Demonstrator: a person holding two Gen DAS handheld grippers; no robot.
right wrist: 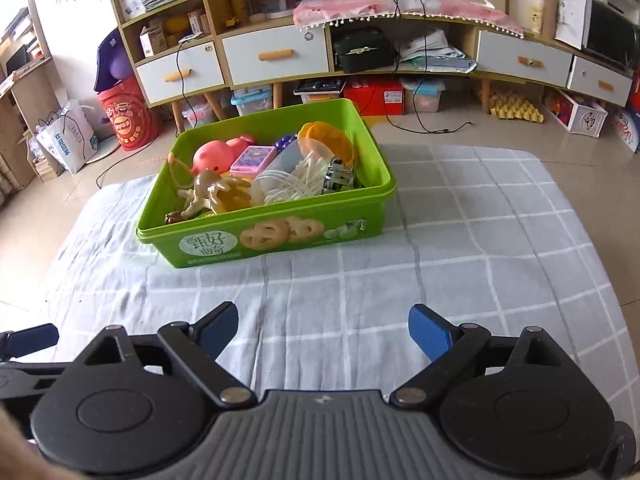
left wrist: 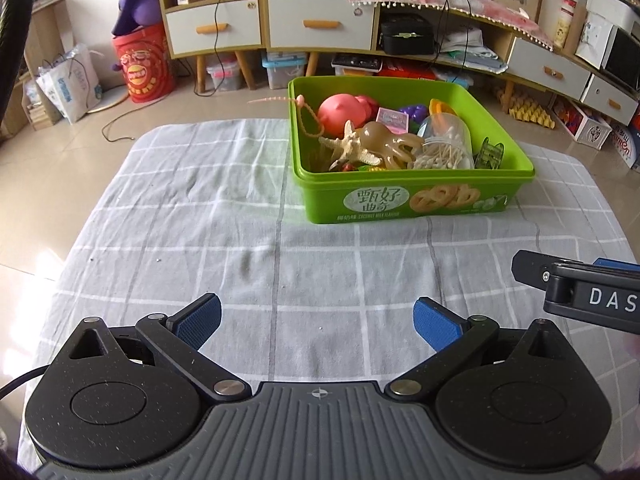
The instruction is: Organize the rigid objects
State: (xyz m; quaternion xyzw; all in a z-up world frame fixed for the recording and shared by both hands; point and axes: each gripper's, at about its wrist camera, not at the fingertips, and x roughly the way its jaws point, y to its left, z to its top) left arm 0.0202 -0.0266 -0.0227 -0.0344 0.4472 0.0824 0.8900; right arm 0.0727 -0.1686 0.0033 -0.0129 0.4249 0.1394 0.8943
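With the left tongs [left wrist: 316, 322] and right tongs [right wrist: 323, 330] both spread and empty over the bare near tabletop [left wrist: 240, 220], everything sits in the far green box [left wrist: 400, 200], so withdraw clear of it.

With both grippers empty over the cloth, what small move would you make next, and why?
Probably draw both back and stop: the green box already holds the pink pig, octopus and swab jar, and no loose item shows on the checked cloth. Left gripper and right gripper stand open.

left gripper [left wrist: 316, 322] | black arms, blue pads, grey ribbed base | right gripper [right wrist: 323, 330] | same
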